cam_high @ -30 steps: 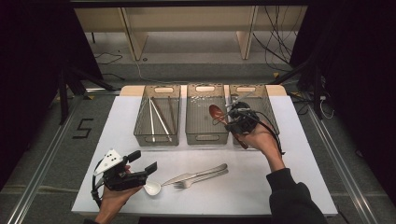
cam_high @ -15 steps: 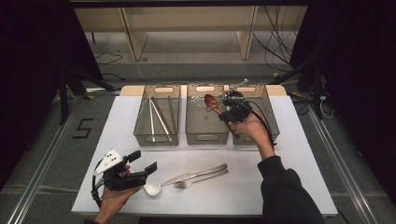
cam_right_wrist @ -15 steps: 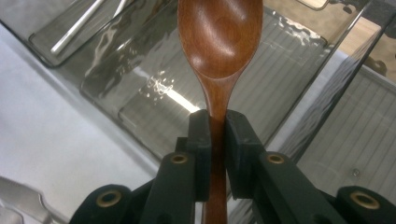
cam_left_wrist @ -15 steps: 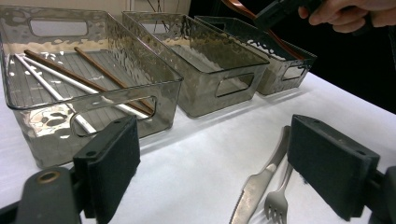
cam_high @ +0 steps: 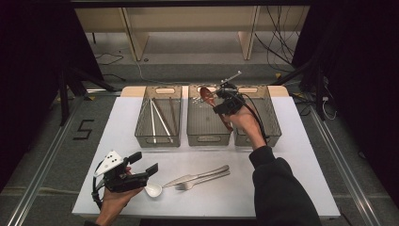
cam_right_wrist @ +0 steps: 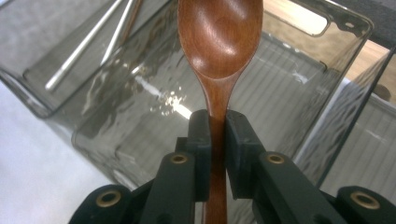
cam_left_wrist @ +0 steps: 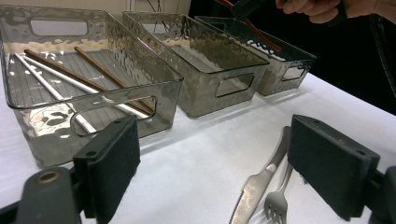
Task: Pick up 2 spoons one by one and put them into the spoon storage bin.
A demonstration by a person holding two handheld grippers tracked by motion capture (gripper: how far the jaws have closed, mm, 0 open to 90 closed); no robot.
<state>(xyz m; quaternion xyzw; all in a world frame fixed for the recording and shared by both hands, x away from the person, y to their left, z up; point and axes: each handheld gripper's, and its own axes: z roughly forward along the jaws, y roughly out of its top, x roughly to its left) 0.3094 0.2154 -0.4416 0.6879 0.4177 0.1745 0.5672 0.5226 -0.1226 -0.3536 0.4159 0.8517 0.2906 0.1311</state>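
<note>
Right claw [cam_right_wrist: 215,126] grips the wooden spoon [cam_right_wrist: 219,42] by its neck and has carried it from the right-hand bin across over the middle bin [cam_high: 207,123], so a drop there looks next. Left claw [cam_high: 142,163] rests open on the bench [cam_high: 291,155] beside the white spoon [cam_high: 153,189].

Each black hand-held gripper [cam_high: 141,165] has brass-ringed screws, a trailing cable; the person wears a dark sleeve [cam_high: 277,188].
</note>
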